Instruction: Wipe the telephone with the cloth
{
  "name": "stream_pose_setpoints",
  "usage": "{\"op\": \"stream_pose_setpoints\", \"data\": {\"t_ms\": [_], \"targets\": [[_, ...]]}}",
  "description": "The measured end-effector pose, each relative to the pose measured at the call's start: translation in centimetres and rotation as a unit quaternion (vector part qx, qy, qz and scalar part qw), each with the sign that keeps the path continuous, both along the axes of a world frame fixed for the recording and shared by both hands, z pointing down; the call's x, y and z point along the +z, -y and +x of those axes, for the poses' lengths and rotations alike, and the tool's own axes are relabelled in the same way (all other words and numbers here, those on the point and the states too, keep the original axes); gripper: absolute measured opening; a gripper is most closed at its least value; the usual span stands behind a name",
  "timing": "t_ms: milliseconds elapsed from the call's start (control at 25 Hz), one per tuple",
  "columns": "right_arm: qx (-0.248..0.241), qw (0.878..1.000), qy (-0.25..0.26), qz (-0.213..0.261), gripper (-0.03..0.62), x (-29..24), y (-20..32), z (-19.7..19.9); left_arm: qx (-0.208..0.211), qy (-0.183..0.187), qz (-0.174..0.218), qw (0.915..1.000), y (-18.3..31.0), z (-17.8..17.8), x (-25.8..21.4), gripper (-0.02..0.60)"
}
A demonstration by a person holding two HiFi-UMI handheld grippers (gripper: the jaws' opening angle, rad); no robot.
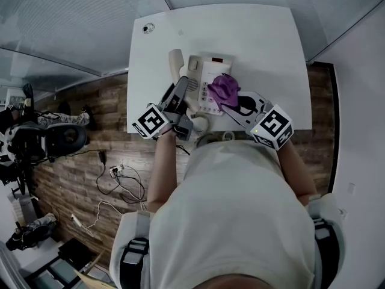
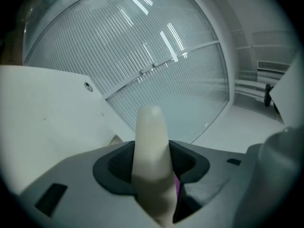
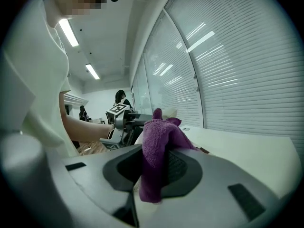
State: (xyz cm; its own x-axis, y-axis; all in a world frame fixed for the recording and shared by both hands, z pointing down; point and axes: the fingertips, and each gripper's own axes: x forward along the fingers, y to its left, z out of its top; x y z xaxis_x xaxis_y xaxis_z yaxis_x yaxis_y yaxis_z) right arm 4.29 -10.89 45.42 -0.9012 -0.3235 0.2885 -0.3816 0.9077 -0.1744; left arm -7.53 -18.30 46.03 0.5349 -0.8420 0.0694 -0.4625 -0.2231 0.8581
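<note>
The jaws of the left gripper (image 2: 153, 177) are clenched on the cream handset (image 2: 151, 137). It stands up between them with its rounded end toward the window blinds (image 2: 142, 46). A sliver of purple shows just beside its lower part (the cloth, by its colour). The jaws of the right gripper (image 3: 156, 172) are grasping a bunched purple cloth (image 3: 159, 141), whose folds rise above them and hang a little below.

In the head view, the left gripper (image 1: 179, 94) holds the handset (image 1: 175, 62) just left of the telephone (image 1: 212, 71). The right gripper (image 1: 239, 104) has the cloth (image 1: 223, 89) over the keypad side of the telephone's base; whether it presses on the keys I cannot tell. The telephone sits near the front edge of the white counter (image 1: 264, 41), and its coiled cord (image 1: 201, 123) curls at that edge. Wood-pattern floor (image 1: 78, 179) lies to the left of the counter.
</note>
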Motion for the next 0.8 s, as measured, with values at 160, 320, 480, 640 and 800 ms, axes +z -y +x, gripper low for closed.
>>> {"op": "stream_pose_setpoints", "data": {"t_ms": [160, 320, 480, 640, 800], "targets": [[0.016, 1.000, 0.007, -0.001, 0.092, -0.3, 0.5, 0.4, 0.007, 0.124, -0.008, 0.9923, 0.1, -1.0, 1.9, 0.224], [0.025, 1.000, 0.009, -0.006, 0.092, -0.3, 0.7, 0.7, 0.013, 0.190, -0.025, 0.9813, 0.0, -1.4, 3.7, 0.222], [0.028, 1.000, 0.008, -0.008, 0.092, -0.1, 0.8, 1.0, 0.026, 0.225, -0.041, 0.9730, 0.2, -1.0, 5.3, 0.222], [0.034, 0.999, 0.012, -0.012, 0.092, 0.1, 0.9, 1.2, 0.037, 0.251, -0.051, 0.9658, 0.7, -0.8, 6.6, 0.223], [0.040, 0.999, 0.015, -0.012, 0.092, 0.0, 1.2, 1.3, 0.050, 0.281, -0.053, 0.9568, 1.4, -0.2, 7.3, 0.222]]}}
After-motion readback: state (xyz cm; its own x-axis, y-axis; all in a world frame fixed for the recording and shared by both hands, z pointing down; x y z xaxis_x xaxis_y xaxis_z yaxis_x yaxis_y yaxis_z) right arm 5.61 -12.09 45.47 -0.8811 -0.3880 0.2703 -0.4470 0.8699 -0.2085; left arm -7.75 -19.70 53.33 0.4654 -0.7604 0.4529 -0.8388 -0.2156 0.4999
